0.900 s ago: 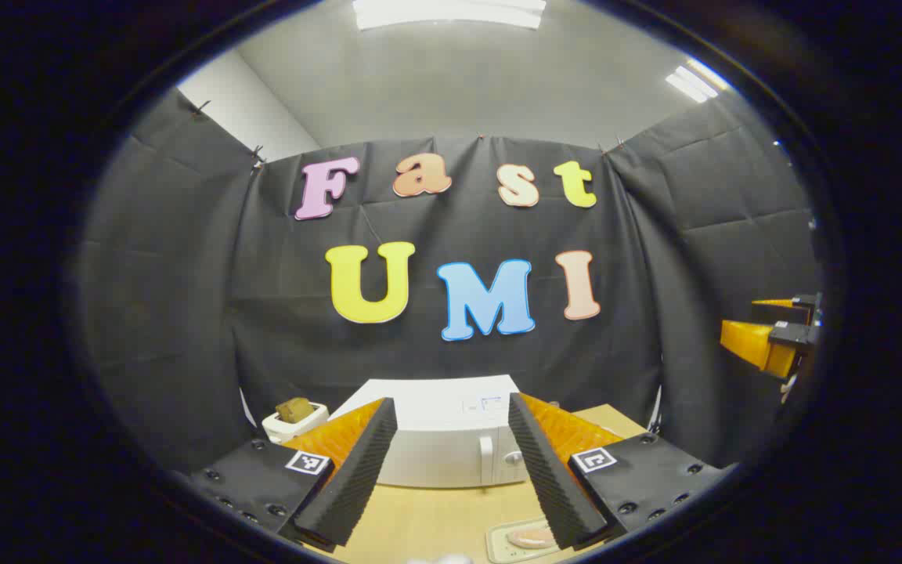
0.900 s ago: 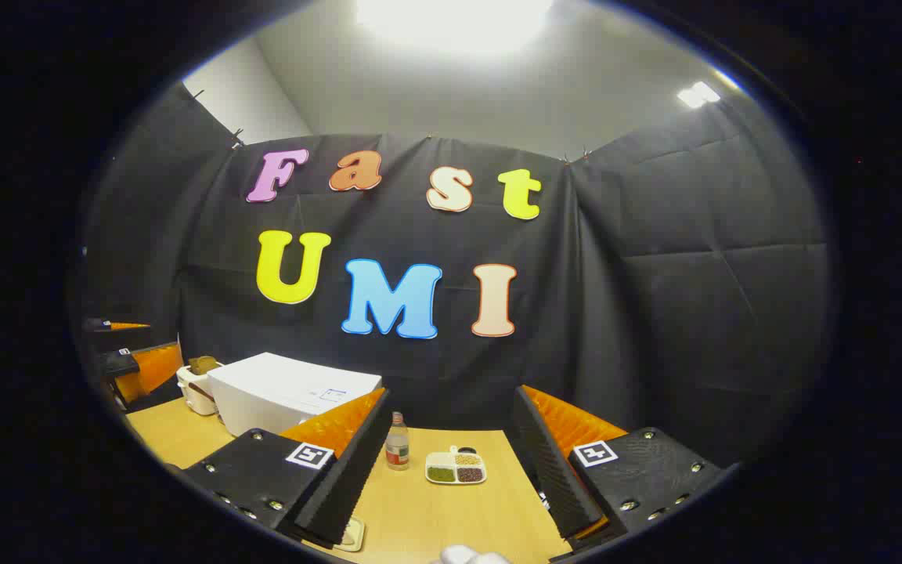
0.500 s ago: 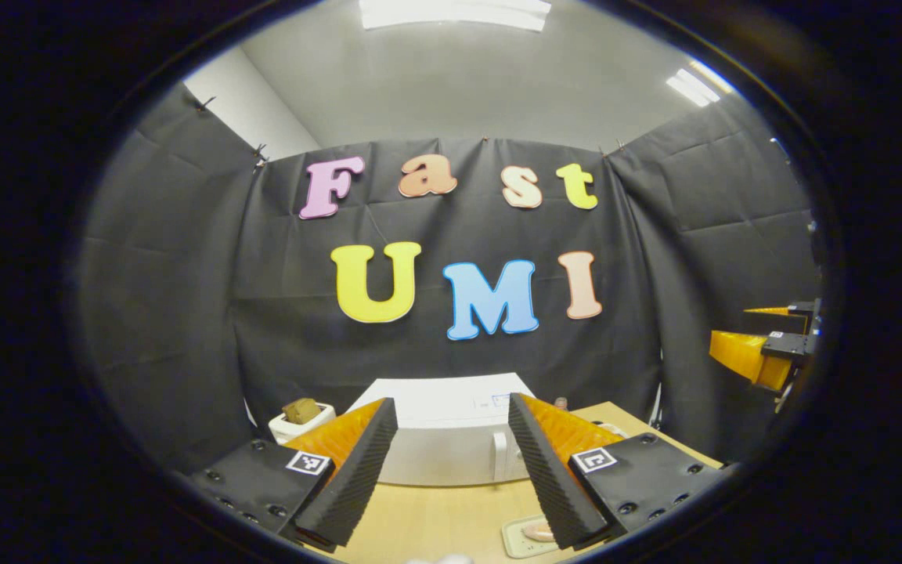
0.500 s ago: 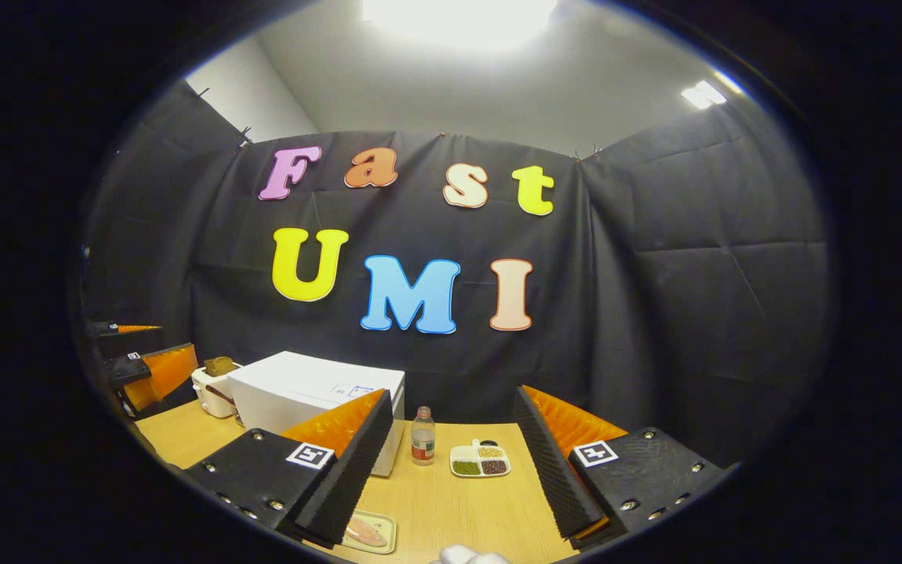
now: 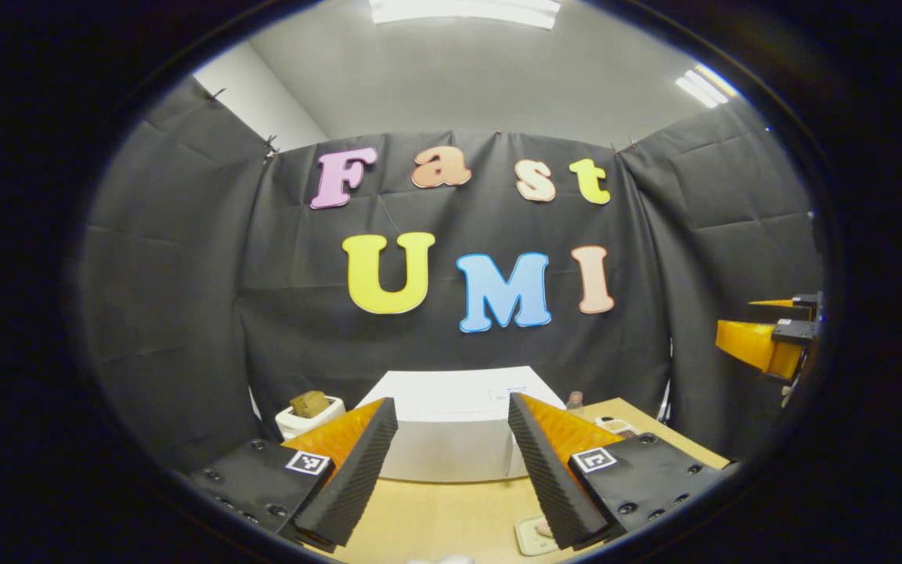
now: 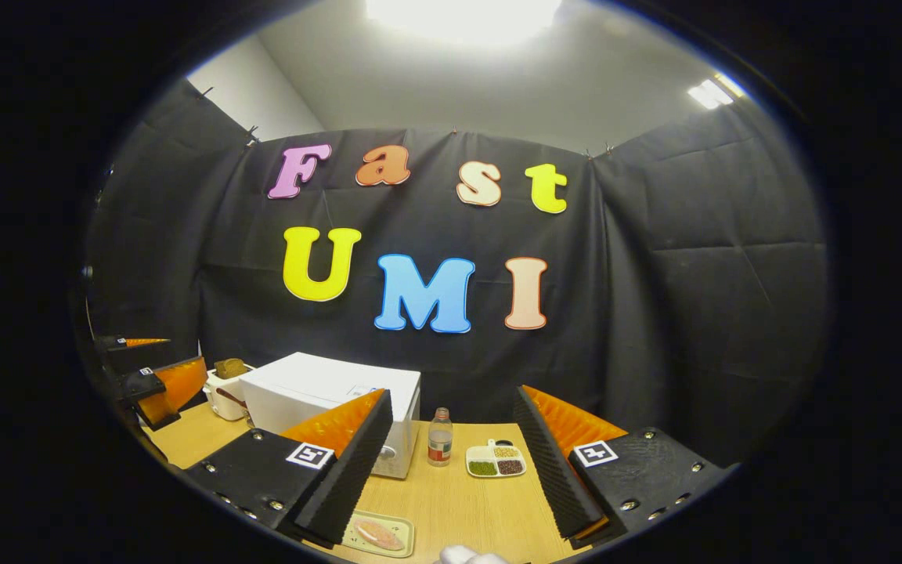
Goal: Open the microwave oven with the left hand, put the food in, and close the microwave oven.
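Your left gripper [image 5: 451, 462] has its two fingers spread wide apart with nothing between them, and it hangs above the wooden table [image 5: 435, 517]. Straight ahead at twelve o'clock, in the gap between those fingers, sits one white microwave oven [image 5: 459, 427], door closed. At ten o'clock from it stands one white toaster [image 5: 308, 415] with a brown slice in its top. At about five o'clock, low in the left gripper view, one small tray [image 5: 533, 534] peeks out from behind your right-hand finger; what lies on it is mostly hidden there.

Your right gripper [image 6: 451, 470] is likewise spread wide and holds nothing. In the right gripper view the microwave oven [image 6: 333, 403] lies at ten o'clock, partly behind your left-hand finger. The food tray [image 6: 379, 534] lies at seven o'clock, on the table just in front of the microwave, with one pale pink piece of food [image 6: 379, 534] on it. Ahead at twelve o'clock you have one small bottle [image 6: 440, 437] and, just beside it, one divided dish [image 6: 496, 460] with three compartments of grains. At nine o'clock the left gripper [image 6: 157, 376] shows near the toaster [image 6: 224, 392], apart from it.

In the left gripper view, the right gripper [image 5: 772, 337] shows at three o'clock, well apart from the microwave.
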A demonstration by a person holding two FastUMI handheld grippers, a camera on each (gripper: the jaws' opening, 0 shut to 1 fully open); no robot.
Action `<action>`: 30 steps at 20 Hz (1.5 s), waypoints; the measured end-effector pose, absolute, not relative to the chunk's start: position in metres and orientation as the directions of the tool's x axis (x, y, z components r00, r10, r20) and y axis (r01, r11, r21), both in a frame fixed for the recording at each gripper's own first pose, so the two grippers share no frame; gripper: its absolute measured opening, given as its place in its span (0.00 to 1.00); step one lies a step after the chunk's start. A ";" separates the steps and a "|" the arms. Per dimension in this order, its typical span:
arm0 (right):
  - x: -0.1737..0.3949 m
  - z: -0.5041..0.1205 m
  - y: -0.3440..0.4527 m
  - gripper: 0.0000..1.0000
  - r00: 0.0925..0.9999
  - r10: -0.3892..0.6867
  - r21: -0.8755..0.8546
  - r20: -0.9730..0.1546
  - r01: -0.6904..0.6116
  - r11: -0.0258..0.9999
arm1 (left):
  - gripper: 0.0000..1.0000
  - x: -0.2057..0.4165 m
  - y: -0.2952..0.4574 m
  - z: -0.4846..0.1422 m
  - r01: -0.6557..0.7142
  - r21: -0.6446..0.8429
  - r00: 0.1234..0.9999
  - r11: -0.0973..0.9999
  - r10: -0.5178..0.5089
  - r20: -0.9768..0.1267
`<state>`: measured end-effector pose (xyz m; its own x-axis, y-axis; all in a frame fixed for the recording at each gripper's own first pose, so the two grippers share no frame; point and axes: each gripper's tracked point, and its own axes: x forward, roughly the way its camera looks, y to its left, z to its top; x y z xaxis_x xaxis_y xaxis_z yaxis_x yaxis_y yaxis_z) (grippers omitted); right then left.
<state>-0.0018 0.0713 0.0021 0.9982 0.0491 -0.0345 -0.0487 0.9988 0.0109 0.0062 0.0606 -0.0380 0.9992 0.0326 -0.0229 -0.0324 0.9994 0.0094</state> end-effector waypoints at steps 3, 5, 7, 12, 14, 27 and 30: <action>-0.001 0.004 0.067 0.95 0.999 0.037 0.005 -0.039 -0.036 0.999 | 0.96 0.019 0.054 -0.054 -0.022 0.044 1.000 0.999 0.022 -0.008; 0.000 0.013 0.064 0.95 0.999 0.029 0.036 -0.033 -0.027 0.999 | 0.96 0.033 0.040 -0.074 0.007 0.060 1.000 0.998 -0.007 0.008; 0.002 0.017 0.059 0.95 0.999 0.017 0.073 -0.045 -0.014 0.997 | 0.96 0.051 0.026 -0.105 0.019 0.076 1.000 0.997 -0.019 0.003; 0.006 0.026 0.047 0.95 0.997 -0.019 0.056 -0.074 0.023 0.998 | 0.99 0.122 -0.026 -0.202 0.084 0.046 0.994 0.995 -0.080 -0.078; 0.006 0.027 0.045 0.95 0.996 -0.031 0.015 -0.086 0.032 0.999 | 1.00 0.158 -0.039 -0.242 0.084 0.038 0.990 0.996 -0.079 -0.121; -0.002 0.011 0.005 0.96 0.980 -0.111 -0.067 -0.164 0.101 0.993 | 0.78 0.267 -0.077 -0.323 0.065 0.027 0.978 0.998 -0.059 -0.201; -0.003 0.010 0.005 0.95 0.980 -0.105 -0.073 -0.169 0.094 0.993 | 0.38 0.272 -0.080 -0.327 0.079 -0.021 0.976 0.997 -0.082 -0.200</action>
